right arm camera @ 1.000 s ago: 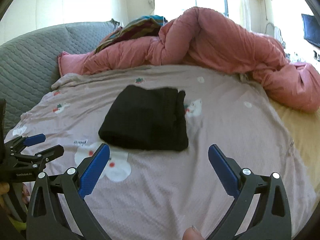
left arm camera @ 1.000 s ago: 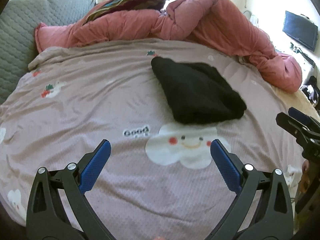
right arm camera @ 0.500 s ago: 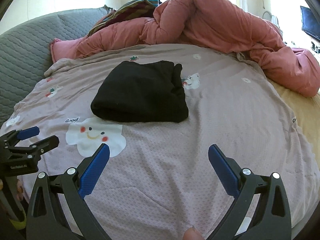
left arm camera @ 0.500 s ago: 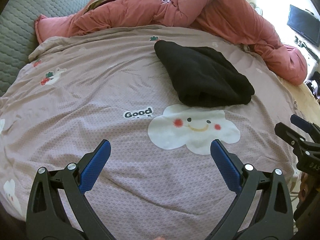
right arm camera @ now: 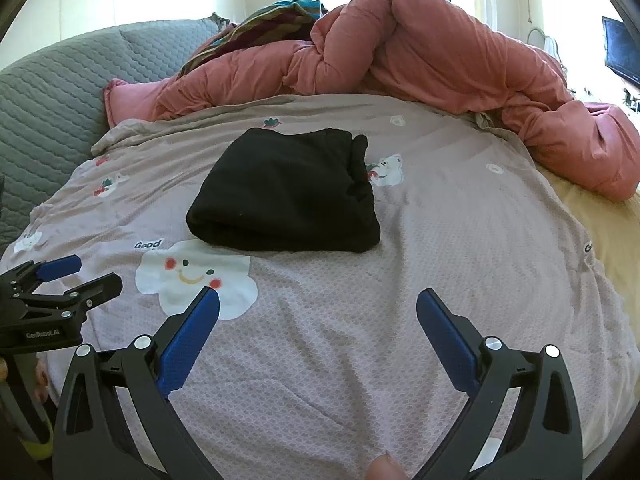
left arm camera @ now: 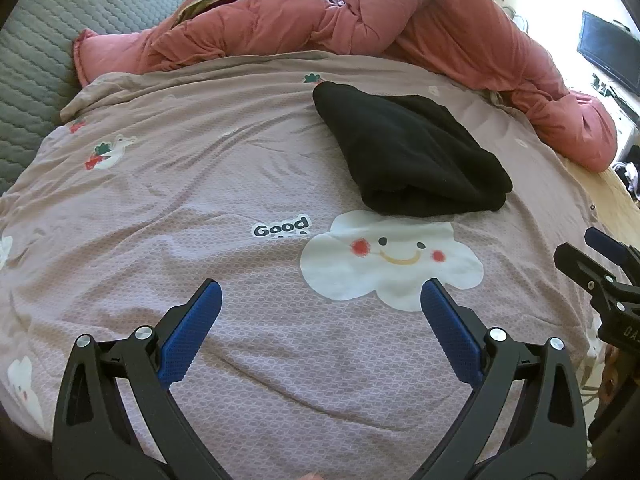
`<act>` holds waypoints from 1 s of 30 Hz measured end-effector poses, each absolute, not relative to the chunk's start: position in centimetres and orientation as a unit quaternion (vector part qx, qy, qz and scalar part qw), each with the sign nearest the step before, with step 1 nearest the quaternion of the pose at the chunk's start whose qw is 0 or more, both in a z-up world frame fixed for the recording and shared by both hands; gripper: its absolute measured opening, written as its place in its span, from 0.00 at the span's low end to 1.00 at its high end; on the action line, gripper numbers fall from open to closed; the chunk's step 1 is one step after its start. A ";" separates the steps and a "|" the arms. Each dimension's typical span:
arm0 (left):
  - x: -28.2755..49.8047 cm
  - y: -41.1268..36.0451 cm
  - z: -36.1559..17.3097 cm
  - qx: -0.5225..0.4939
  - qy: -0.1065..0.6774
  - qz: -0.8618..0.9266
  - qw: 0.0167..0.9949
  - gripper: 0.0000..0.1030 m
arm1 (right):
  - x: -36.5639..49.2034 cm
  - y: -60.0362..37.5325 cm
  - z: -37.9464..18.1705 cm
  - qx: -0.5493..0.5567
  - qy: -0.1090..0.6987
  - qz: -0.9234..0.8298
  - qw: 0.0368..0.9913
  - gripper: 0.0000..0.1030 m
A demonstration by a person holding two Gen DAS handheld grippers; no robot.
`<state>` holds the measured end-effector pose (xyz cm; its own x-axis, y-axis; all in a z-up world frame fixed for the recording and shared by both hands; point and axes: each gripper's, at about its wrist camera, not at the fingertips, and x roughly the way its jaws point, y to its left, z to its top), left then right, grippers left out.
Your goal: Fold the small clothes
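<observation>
A black garment (left arm camera: 408,152) lies folded into a compact bundle on the mauve bedsheet (left arm camera: 200,184), just beyond a white smiling-cloud print. The right wrist view shows the same black garment (right arm camera: 288,192) left of centre. My left gripper (left arm camera: 320,300) hovers open over the sheet well short of the bundle, with nothing between its blue pads. My right gripper (right arm camera: 318,308) is open too, empty, near the bed's front edge. Each gripper shows at the edge of the other's view: the right gripper (left arm camera: 592,256) and the left gripper (right arm camera: 64,276).
A bunched pink duvet (left arm camera: 400,28) runs along the back and right of the bed. A grey quilted headboard (left arm camera: 36,64) stands at the left, with a striped cloth (right arm camera: 272,20) behind the duvet. A dark screen (left arm camera: 608,52) hangs at far right.
Both grippers have pulled back from the bundle and risen, so the cloud print now lies between them and the garment. The garment has not moved. Both stay open.
</observation>
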<state>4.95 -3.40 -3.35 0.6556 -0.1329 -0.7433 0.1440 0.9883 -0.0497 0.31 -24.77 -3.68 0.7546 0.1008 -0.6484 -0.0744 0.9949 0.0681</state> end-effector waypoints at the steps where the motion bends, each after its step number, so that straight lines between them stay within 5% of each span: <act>1: 5.0 -3.4 -3.4 0.007 0.408 -0.075 0.910 0.91 | 0.3 -24.8 -3.7 0.018 0.347 0.047 0.937 0.96; 30: 4.9 -3.5 -3.3 0.010 0.408 -0.070 0.910 0.91 | 0.1 -24.9 -3.5 0.016 0.347 0.047 0.937 0.96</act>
<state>4.92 -3.50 -3.27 0.6577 -0.1188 -0.7439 0.1357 0.9900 -0.0381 0.14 -24.86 -3.52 0.7555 0.0983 -0.6477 -0.0762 0.9952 0.0622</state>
